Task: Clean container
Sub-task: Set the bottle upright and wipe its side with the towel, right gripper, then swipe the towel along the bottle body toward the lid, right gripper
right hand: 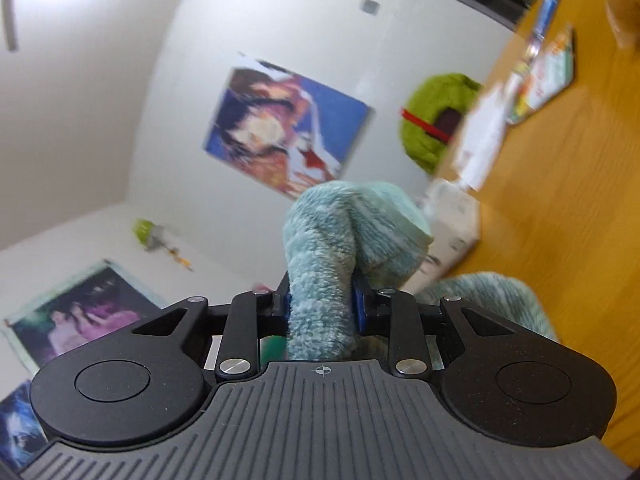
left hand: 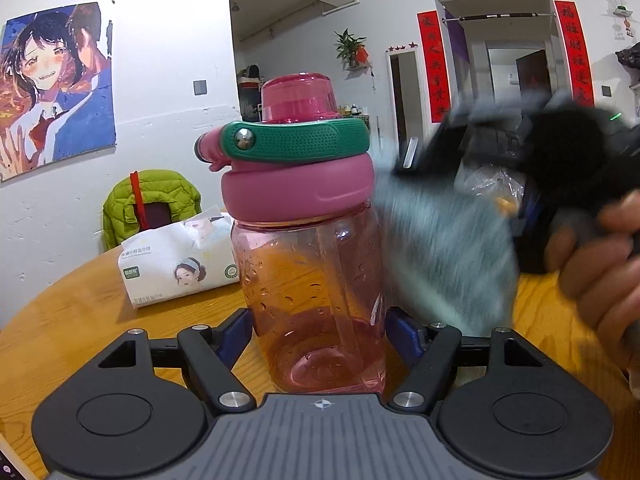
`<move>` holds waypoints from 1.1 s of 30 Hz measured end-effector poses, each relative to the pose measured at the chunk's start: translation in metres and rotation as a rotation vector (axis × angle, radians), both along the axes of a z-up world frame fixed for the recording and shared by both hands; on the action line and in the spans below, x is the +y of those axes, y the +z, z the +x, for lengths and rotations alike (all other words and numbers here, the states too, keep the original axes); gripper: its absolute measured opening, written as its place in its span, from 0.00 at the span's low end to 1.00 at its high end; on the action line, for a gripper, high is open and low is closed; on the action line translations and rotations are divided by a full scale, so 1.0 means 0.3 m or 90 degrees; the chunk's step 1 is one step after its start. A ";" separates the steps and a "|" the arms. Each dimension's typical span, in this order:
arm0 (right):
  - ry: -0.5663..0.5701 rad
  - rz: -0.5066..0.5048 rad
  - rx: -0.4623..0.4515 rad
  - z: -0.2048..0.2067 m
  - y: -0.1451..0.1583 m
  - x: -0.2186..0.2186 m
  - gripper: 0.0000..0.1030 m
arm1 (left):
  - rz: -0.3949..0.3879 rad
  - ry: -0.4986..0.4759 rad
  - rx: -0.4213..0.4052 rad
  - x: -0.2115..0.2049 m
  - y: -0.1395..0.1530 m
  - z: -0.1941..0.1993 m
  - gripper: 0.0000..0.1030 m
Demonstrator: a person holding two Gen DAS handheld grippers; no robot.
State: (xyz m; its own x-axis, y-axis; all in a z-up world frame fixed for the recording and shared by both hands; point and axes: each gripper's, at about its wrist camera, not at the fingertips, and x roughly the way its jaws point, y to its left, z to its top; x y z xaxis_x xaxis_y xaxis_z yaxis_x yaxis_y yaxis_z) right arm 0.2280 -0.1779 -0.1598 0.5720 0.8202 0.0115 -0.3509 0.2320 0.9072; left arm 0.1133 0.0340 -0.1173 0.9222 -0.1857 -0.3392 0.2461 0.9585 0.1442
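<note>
A pink see-through bottle (left hand: 316,280) with a pink lid and a green carry handle (left hand: 288,142) stands upright on the wooden table (left hand: 80,312), wet with drops. My left gripper (left hand: 320,328) is shut on the bottle's lower body, its blue pads (left hand: 236,334) pressed against both sides. A fluffy teal cloth (right hand: 348,220) is clamped in my right gripper (right hand: 322,304), which is rolled on its side. In the left wrist view the cloth (left hand: 440,248) is blurred and lies against the bottle's right side, just under the lid.
A white tissue pack (left hand: 180,264) lies on the table behind and left of the bottle. A green jacket (left hand: 152,200) hangs on a chair past the far edge. A person's hand (left hand: 600,264) holds the right gripper's body. Packets (right hand: 548,76) lie farther along the table.
</note>
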 end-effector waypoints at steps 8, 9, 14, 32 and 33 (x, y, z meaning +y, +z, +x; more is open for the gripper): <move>0.007 -0.165 0.093 0.037 -0.042 0.055 0.29 | 0.006 0.003 -0.001 -0.004 -0.001 -0.004 0.70; 0.001 -0.131 0.066 0.027 -0.028 0.042 0.29 | 0.006 0.003 -0.001 -0.003 -0.001 -0.004 0.70; 0.005 0.049 -0.025 -0.006 0.021 -0.024 0.29 | 0.007 0.003 -0.001 -0.014 -0.005 -0.007 0.70; -0.081 -0.232 -0.048 -0.017 0.064 0.039 0.30 | -0.052 0.021 0.005 -0.021 0.029 -0.113 0.73; -0.086 -0.234 -0.056 -0.017 0.072 0.036 0.30 | -0.054 0.011 0.013 -0.030 0.024 -0.119 0.74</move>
State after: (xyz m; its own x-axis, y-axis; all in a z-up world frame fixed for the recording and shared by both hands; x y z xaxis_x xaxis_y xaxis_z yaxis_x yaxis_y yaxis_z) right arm 0.2228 -0.1672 -0.1382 0.6845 0.6965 -0.2154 -0.3679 0.5850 0.7228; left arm 0.0776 0.0251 -0.1101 0.9186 -0.1991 -0.3414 0.2319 0.9710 0.0578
